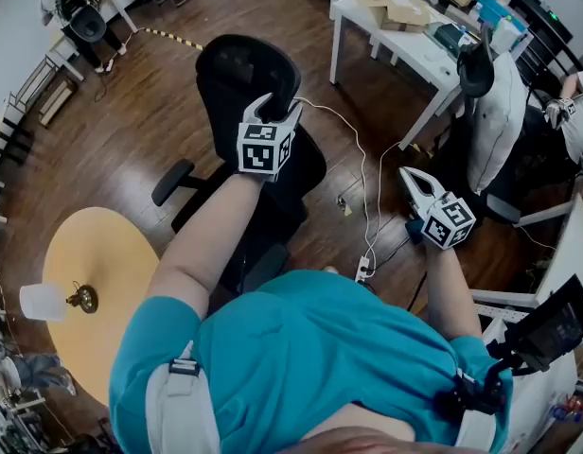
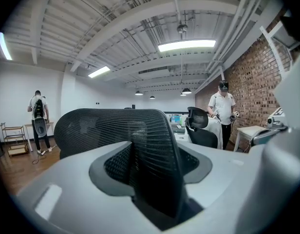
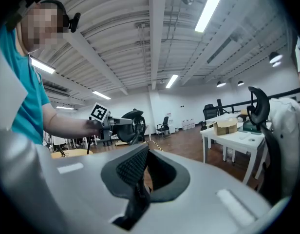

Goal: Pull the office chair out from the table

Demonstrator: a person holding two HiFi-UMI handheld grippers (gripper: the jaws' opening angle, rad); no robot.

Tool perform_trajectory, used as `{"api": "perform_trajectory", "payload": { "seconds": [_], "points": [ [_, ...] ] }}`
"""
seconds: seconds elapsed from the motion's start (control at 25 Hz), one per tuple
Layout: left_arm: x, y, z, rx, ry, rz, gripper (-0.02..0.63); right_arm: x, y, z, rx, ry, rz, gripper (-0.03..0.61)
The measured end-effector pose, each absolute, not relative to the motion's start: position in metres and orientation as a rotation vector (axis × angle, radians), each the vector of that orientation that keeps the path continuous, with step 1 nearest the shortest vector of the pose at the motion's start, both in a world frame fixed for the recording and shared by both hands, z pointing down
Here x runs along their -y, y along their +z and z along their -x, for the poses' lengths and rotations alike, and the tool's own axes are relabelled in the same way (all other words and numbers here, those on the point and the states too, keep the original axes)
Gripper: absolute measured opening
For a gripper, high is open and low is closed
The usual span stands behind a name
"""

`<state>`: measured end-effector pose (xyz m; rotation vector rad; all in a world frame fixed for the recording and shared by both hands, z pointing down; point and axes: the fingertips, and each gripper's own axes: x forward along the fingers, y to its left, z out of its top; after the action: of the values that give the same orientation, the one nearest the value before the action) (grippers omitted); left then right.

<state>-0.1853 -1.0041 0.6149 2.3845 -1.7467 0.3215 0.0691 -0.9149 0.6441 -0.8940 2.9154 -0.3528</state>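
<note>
**Head view:** The black chair (image 1: 244, 74) is seen on the wooden floor (image 1: 131, 130), straight ahead of the person and well apart from the white bench (image 1: 405, 50) at upper right. It is judged to be clear of the bench already. The left claw (image 1: 275, 109) is held at the top rim of the chair's back, its jaws apart with the rim at their mouth. The right claw (image 1: 407, 173) is held free to the right, away from the chair, its jaws together and empty.

**Left gripper view:** The mesh backrest (image 2: 111, 130) is seen just ahead of the parted jaws. Pad contact cannot be made out. The mesh is judged soft and yielding and the frame around it stiff. The chair is judged fairly heavy but probably easy to roll. The top rim is judged the best hold.

**Right gripper view:** Nothing is seen between the closed jaws. Only square black-and-white markers are seen on the cubes (image 1: 263, 149). No brand or writing can be read.
</note>
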Motion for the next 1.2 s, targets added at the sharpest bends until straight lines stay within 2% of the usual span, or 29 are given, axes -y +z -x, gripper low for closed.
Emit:
{"api": "perform_trajectory", "payload": {
  "seconds": [0.64,1.2],
  "points": [
    [1.168,0.643,0.081,1.691,0.447,-2.374,0.229,0.990,0.683,-0.188,-2.820,-0.427,1.054,-0.003],
    [1.261,0.668,0.016,1.696,0.640,-2.400,0.206,1.000,0.729,-0.265,-2.735,-0.474,1.197,-0.003]
  ]
}}
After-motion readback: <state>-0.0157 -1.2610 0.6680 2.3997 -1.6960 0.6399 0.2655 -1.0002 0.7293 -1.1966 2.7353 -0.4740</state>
